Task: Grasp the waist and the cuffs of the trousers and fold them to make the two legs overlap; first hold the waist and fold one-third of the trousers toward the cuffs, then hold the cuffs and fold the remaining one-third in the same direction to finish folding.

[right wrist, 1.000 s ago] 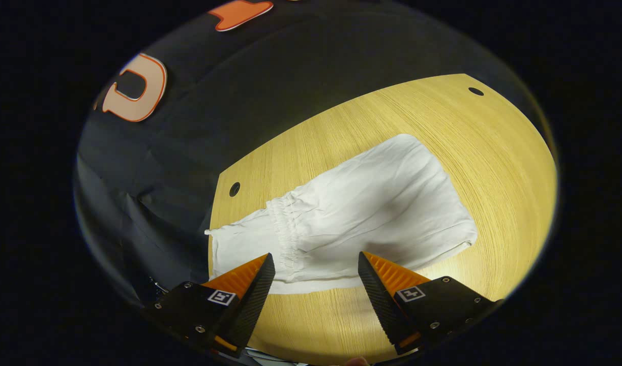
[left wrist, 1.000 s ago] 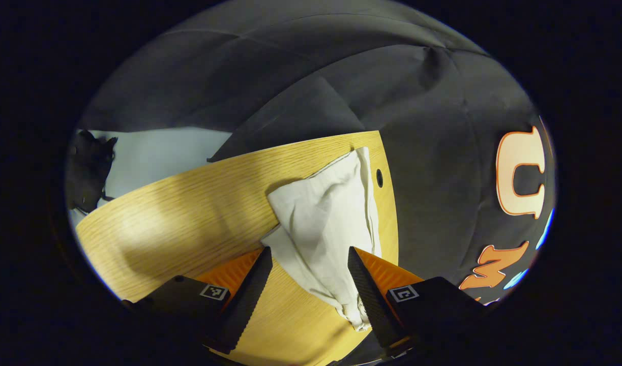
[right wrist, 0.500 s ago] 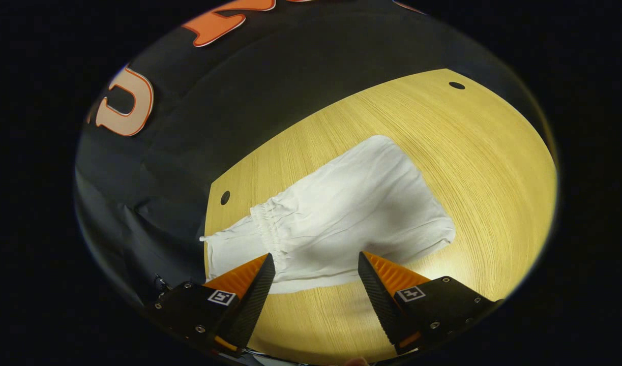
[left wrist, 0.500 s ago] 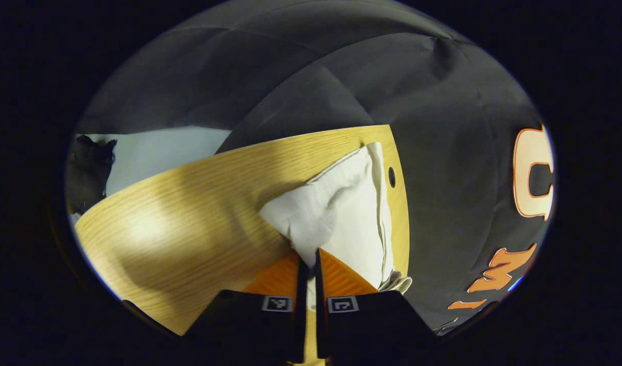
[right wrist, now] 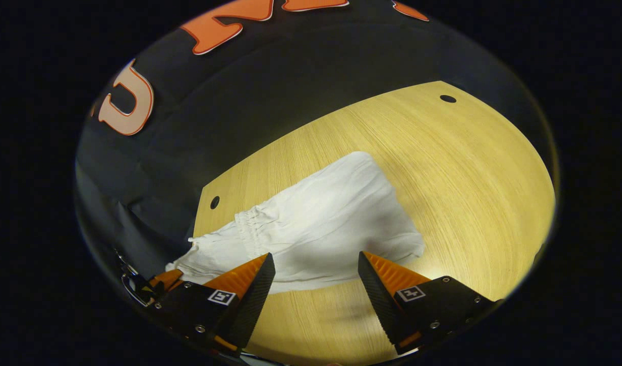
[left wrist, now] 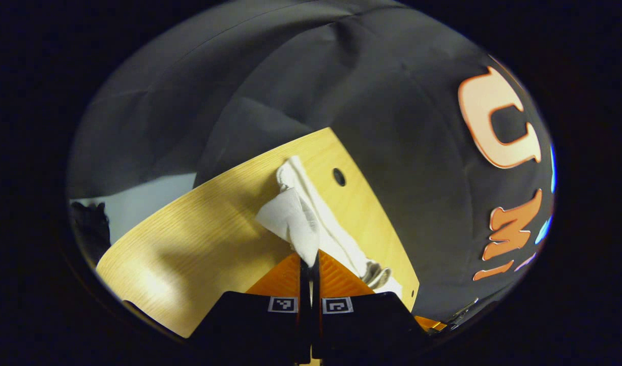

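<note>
Left gripper view: left gripper [left wrist: 309, 264] pressed together, pinching an edge of the white trousers [left wrist: 300, 223], fabric bunched and lifted off the wooden table [left wrist: 199, 239] near its far edge.

Right gripper view: right gripper [right wrist: 316, 274] spread wide, hovering above the table [right wrist: 443, 168]; trousers [right wrist: 321, 223] lie flat just beyond the fingertips, gathered waistband [right wrist: 252, 229] at left.

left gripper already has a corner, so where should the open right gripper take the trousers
The right gripper is best closed on the trousers at their near edge, beside the gathered waistband, coming in low over the table: that edge lies flat, just ahead of its fingers.
</note>
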Tool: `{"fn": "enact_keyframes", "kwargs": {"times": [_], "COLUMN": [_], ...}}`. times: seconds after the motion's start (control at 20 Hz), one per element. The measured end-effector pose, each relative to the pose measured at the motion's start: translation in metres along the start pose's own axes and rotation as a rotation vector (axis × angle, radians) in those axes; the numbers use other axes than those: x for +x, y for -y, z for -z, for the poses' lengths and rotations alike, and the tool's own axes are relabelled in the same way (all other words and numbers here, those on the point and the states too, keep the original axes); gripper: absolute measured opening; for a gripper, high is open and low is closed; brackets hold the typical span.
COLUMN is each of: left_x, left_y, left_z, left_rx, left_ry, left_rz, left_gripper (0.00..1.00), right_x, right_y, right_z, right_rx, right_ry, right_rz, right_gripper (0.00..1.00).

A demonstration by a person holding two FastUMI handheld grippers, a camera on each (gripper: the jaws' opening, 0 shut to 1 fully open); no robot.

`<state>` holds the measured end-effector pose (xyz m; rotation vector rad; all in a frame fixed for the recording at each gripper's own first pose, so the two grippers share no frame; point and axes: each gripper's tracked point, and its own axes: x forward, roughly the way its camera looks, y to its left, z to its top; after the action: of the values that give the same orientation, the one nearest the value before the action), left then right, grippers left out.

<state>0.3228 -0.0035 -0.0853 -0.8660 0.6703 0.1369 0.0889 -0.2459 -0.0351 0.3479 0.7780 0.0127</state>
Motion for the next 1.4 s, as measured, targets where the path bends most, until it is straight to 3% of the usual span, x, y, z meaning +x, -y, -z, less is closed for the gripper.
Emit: {"fn": "enact_keyframes", "kwargs": {"times": [0.4,0.85,1.2,1.4], "left_x": [-0.015,0.008,0.046,0.074], "left_y": [0.154,0.271,0.321,0.317], "left_z": [0.017,0.101,0.218,0.272], "left_rx": [0.234,0.377,0.454,0.552], "left_ry": [0.068,0.03,-0.121,-0.208], "left_rz": [0.137,0.206,0.22,0.178], "left_gripper": [0.04,0.04,0.04,0.04], "right_x": [-0.02,-0.047,-0.057,-0.061], "right_y": [0.054,0.138,0.205,0.229], "right_z": [-0.018,-0.052,-0.054,-0.049], "right_rx": [-0.003,-0.012,0.047,0.068], "right_ry": [0.008,0.035,0.018,0.009], "right_rz": [-0.013,0.003,0.024,0.024], "right_gripper": [0.99,0.99,0.99,0.99]}}
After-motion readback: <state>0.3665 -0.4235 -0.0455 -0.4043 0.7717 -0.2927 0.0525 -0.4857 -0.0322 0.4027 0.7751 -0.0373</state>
